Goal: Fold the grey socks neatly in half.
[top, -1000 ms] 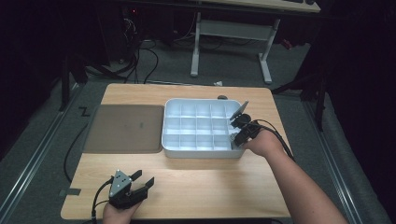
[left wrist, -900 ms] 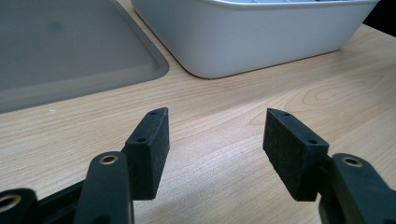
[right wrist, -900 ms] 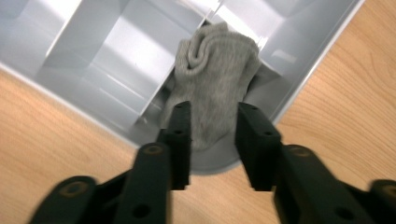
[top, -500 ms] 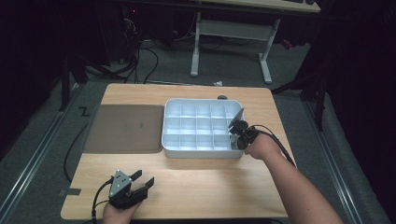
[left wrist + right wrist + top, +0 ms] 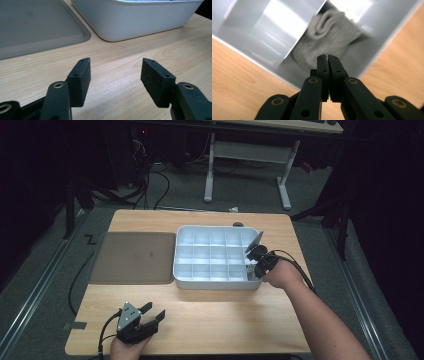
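Right hand-held gripper [image 5: 251, 261]: jaws pressed together with nothing seen between them, poised at the near right corner of the organizer tray.
Grey coiled item [image 5: 329, 35]: blurred; lies in the tray's near right corner compartment, just beyond the right jaw tips; whether it touches them cannot be told.
Organizer tray [image 5: 216, 282]: white, divided into compartments, at the table's middle right.
Left hand-held gripper [image 5: 150, 314]: jaws apart, empty, at the near left table [image 5: 215, 315] edge.
Lid [image 5: 132, 257]: grey, flat, just left of the tray.
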`<action>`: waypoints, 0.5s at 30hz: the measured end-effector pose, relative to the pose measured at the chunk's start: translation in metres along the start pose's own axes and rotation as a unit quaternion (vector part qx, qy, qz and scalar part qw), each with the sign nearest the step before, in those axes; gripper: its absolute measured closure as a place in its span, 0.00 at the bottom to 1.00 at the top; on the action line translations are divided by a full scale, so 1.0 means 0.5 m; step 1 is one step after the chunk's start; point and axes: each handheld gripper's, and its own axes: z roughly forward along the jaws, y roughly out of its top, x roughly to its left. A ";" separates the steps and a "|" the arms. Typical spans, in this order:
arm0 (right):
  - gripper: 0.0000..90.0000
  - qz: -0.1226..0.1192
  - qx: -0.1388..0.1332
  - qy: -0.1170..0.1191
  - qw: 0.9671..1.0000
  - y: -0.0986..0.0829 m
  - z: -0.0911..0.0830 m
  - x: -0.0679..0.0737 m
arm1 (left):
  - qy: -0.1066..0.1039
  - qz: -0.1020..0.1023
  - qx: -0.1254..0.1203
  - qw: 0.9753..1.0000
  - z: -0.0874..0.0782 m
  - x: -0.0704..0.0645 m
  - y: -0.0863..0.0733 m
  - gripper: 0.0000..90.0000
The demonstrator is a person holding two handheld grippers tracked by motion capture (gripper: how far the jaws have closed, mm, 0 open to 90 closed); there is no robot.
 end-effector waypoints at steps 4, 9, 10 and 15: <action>1.00 0.004 -0.016 -0.014 1.000 0.013 -0.013 -0.015 | 0.001 -0.001 0.000 1.000 0.000 0.000 0.000 0.47; 1.00 0.005 -0.005 -0.021 1.000 0.042 0.013 -0.018 | -0.001 0.000 0.003 1.000 0.000 -0.001 -0.002 0.47; 1.00 0.005 -0.005 -0.021 1.000 0.042 0.013 -0.018 | -0.001 0.000 0.003 1.000 0.000 -0.001 -0.002 0.47; 1.00 -0.013 0.022 -0.021 0.999 0.064 0.052 -0.006 | -0.001 -0.001 0.003 1.000 0.002 -0.001 -0.002 0.47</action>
